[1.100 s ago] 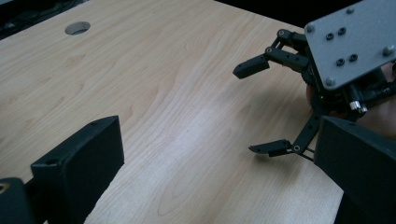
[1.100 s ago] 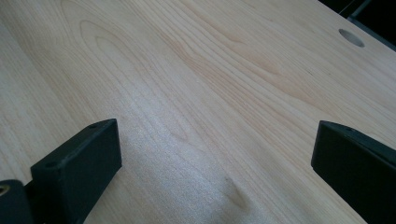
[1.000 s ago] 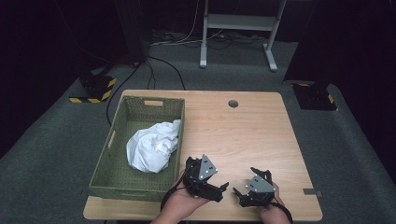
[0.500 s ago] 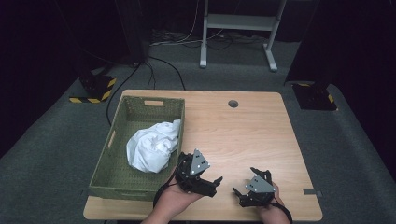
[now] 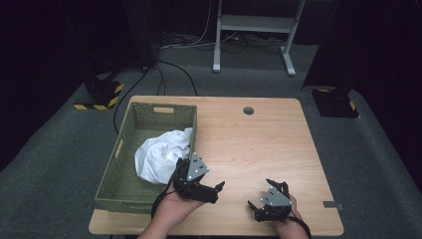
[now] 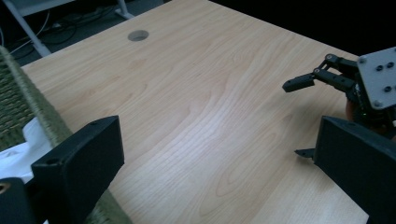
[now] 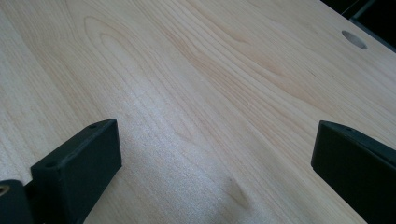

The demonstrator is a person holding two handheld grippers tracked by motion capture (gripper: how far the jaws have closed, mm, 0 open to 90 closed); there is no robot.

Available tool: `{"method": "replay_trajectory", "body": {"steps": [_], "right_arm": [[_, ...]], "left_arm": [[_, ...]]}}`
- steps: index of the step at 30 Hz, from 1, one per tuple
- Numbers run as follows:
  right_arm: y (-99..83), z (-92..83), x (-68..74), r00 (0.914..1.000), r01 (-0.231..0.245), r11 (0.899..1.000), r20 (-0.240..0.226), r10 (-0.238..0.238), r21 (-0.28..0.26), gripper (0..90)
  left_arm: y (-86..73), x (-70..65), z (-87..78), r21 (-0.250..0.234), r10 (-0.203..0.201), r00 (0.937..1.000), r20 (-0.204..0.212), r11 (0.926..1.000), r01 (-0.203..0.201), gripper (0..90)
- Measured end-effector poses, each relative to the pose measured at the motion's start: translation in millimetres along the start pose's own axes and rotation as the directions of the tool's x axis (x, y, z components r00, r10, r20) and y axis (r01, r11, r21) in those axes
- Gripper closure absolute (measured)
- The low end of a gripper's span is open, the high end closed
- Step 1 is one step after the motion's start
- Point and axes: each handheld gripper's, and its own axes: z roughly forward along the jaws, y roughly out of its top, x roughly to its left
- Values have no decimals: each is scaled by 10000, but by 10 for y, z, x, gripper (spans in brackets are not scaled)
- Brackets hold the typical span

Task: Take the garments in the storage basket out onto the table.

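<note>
Pale wood of the table (image 5: 259, 144) is lying bare under both tools. Near its front edge, the right gripper (image 5: 266, 201) is hovering with jaws wide apart and empty; the left gripper (image 5: 209, 189) (equally wide, equally empty) is hanging beside the green basket (image 5: 119, 174). Inside, the white cloth (image 5: 159, 154) is sitting crumpled, probably soft and light, best pinched at a raised fold.
</note>
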Motion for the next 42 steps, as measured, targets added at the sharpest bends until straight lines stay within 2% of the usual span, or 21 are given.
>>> {"method": "replay_trajectory", "body": {"steps": [9, 21, 28, 34, 42], "right_arm": [[0, 1, 0, 10000, 9, 10000, 7, -9, 5, 14], [-2, -3, -7, 10000, -53, 10000, 3, 53, -26, 14], [0, -1, -1, 10000, 0, 10000, -43, 0, -5, 14], [-4, -8, -13, 9999, -105, 9999, -34, 105, -52, 14], [-6, -10, -14, 9999, -96, 9999, -61, 96, -96, 14]], "left_arm": [[-41, 210, -166, -89, -258, 9985, -490, 9996, 254, 18], [-125, 409, -263, -110, -474, 9937, -1019, 9989, 465, 18], [-174, 502, -286, -100, -610, 9897, -1297, 9981, 602, 16], [-237, 591, -307, -191, -801, 9829, -1656, 9968, 780, 16], [-301, 681, -349, -157, -874, 9775, -1918, 9962, 860, 16]]}}
